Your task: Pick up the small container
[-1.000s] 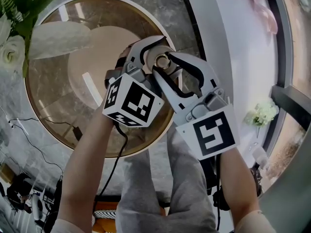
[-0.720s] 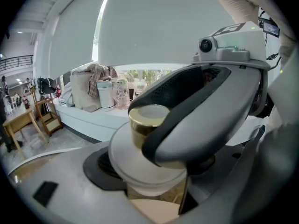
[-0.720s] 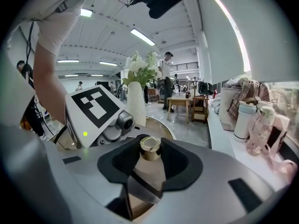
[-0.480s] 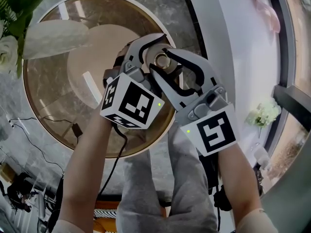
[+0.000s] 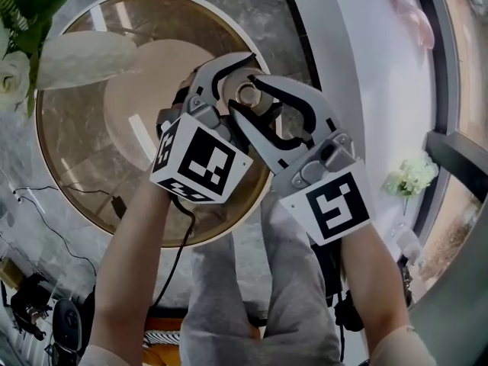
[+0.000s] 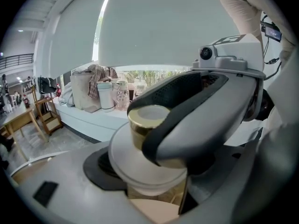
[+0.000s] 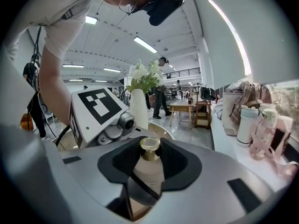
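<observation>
The small container (image 5: 248, 93) has a frosted white body (image 6: 145, 164) and a gold cap (image 7: 150, 148). It is held in the air over the round glass table (image 5: 84, 166), between both grippers. My left gripper (image 5: 231, 81) comes in from the left and is shut on the frosted body. My right gripper (image 5: 245, 99) comes from the right. Its black pads touch both sides of the gold cap and its jaws are closing a little on it. In the left gripper view, one right jaw crosses in front of the cap (image 6: 140, 123). The container's base is hidden.
A white vase (image 5: 84, 56) with flowers stands on the table's far left. A white counter (image 5: 366, 52) runs along the right, with bottles (image 7: 245, 125) and a bag on it. The person's legs (image 5: 259, 296) are below the grippers. A cable (image 5: 46, 193) lies on the floor.
Both grippers and the container between them have drifted slightly up and to the left. The grips look the same.
</observation>
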### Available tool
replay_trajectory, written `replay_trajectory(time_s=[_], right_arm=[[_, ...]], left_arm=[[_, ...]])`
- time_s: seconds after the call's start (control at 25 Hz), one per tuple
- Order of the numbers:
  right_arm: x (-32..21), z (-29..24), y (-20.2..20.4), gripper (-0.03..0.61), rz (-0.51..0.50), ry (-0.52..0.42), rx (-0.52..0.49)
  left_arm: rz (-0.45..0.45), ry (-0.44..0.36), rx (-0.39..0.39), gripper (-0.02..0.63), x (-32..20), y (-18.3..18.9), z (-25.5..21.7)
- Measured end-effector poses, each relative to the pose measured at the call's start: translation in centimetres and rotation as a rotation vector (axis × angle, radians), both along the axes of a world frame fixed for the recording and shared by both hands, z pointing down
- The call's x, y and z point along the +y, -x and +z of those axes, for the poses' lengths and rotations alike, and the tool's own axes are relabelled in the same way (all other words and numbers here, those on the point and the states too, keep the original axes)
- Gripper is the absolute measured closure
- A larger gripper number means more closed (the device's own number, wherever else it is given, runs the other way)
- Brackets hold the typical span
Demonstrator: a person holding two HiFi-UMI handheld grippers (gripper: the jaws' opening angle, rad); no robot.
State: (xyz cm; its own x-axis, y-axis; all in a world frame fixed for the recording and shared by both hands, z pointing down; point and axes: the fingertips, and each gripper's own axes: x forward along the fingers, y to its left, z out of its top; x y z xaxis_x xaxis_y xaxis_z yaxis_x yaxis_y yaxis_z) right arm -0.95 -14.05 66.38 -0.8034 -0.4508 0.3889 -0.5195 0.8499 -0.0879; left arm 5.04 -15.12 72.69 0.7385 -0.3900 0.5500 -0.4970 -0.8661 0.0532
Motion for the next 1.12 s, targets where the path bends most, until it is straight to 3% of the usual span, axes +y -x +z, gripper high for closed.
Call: replay_trajectory(time_s=[0.48,1.12], right_arm=[[-0.7,-10.5,0.8,0.448,-0.035,-0.084,-0.017],[-0.1,-32.7,1.2,0.448,-0.023,-0.180,-0.031]], left_arm=[[-0.024,-0.066,0.003,0.276,-1.2,0.8,-10.5],[-0.005,-0.109,-0.032,0.275,-0.8,1.2,-32.4]])
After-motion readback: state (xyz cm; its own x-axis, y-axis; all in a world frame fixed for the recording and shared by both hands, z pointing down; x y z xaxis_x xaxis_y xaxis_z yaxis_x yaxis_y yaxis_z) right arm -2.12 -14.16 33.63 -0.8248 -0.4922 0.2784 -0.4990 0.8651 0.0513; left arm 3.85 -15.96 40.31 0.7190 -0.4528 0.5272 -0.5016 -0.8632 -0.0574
